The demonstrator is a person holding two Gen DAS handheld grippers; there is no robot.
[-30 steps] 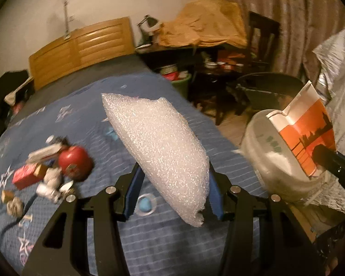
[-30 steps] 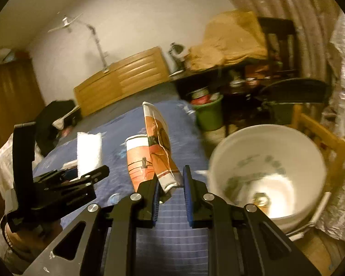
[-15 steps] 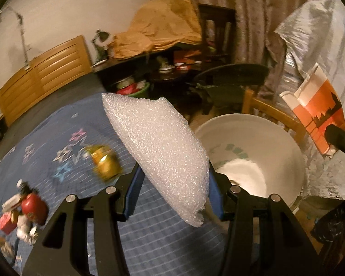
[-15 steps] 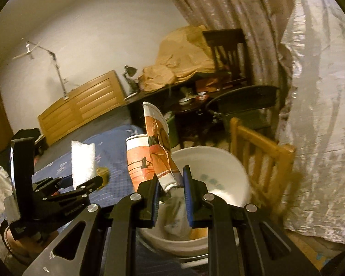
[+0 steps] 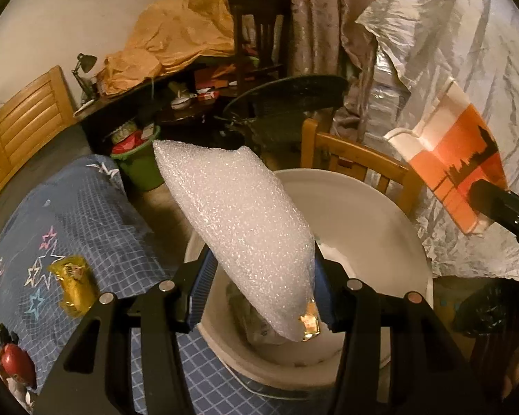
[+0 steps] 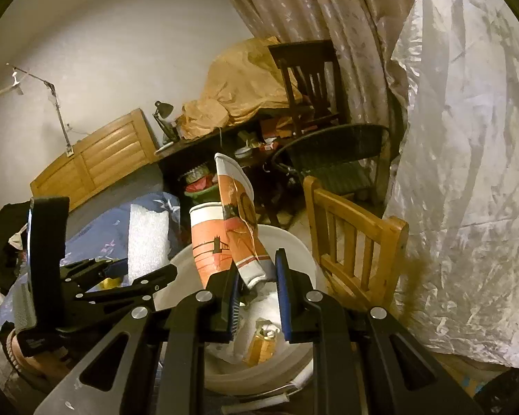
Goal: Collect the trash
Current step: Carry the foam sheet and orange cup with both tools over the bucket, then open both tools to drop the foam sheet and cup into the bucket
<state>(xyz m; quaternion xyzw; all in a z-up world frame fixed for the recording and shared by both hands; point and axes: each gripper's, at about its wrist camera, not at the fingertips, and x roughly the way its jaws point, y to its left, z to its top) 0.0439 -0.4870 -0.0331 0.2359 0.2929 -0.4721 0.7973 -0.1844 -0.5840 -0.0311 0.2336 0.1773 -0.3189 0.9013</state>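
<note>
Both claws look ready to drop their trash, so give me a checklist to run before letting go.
1. Left claw grips the foam sheet: ok.
2. Foam sheet is over the white bucket: ok, its lower end hangs above the opening.
3. Right claw grips the flattened paper cup: ok.
4. Paper cup is over the bucket: ok by the right wrist view, where its pinched end sits above the opening.
5. Bucket has room: ok, only some wrappers and a can lie at the bottom.
6. The two claws are clear of each other: ok, they are apart.
</note>
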